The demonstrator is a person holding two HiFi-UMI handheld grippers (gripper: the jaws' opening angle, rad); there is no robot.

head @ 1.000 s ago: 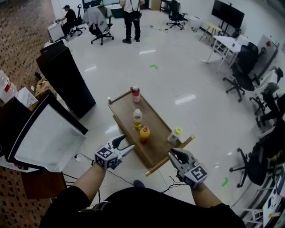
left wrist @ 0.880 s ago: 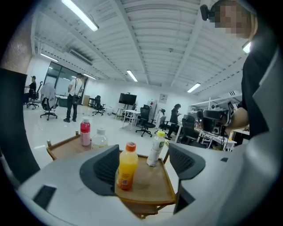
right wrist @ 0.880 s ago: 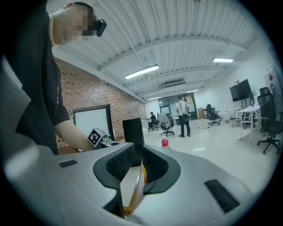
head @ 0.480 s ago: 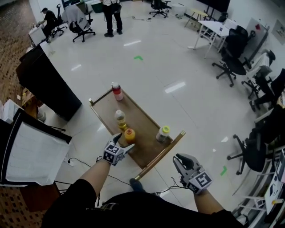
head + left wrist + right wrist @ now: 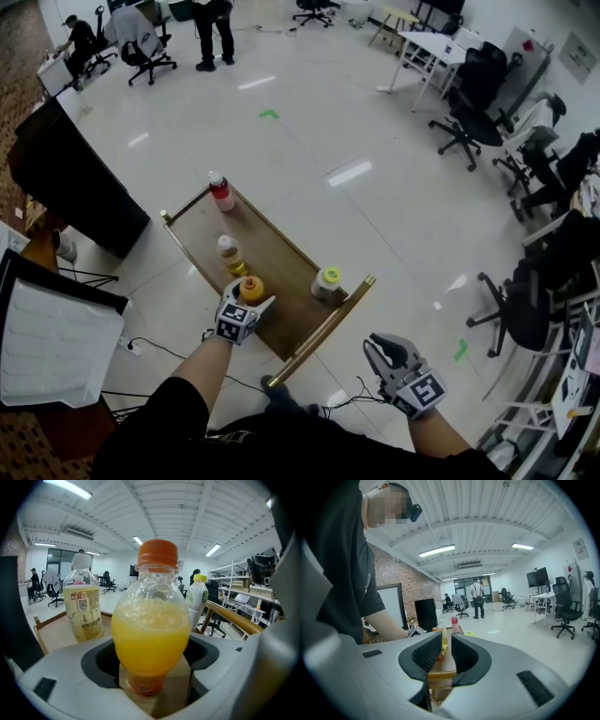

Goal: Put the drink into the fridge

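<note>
Grasping step: bracketing the orange drink (image 5: 251, 288), at 7 o'clock on the tabletop (image 5: 286, 267), with left tongs (image 5: 258, 296) spread and just narrowing, not yet pressing it. Holding right tongs (image 5: 386, 349) slightly parted, empty, at 5 o'clock. Next, likely: pinch the body firmly, lift straight up.

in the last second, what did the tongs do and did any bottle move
The left tongs came forward and down to the orange juice bottle, which now stands between their jaws; these have just opened wide and begun closing, not yet pressing it. The right tongs drew back from the table, open and empty. The red bottle, pale bottle and green-capped bottle stayed put.
</note>
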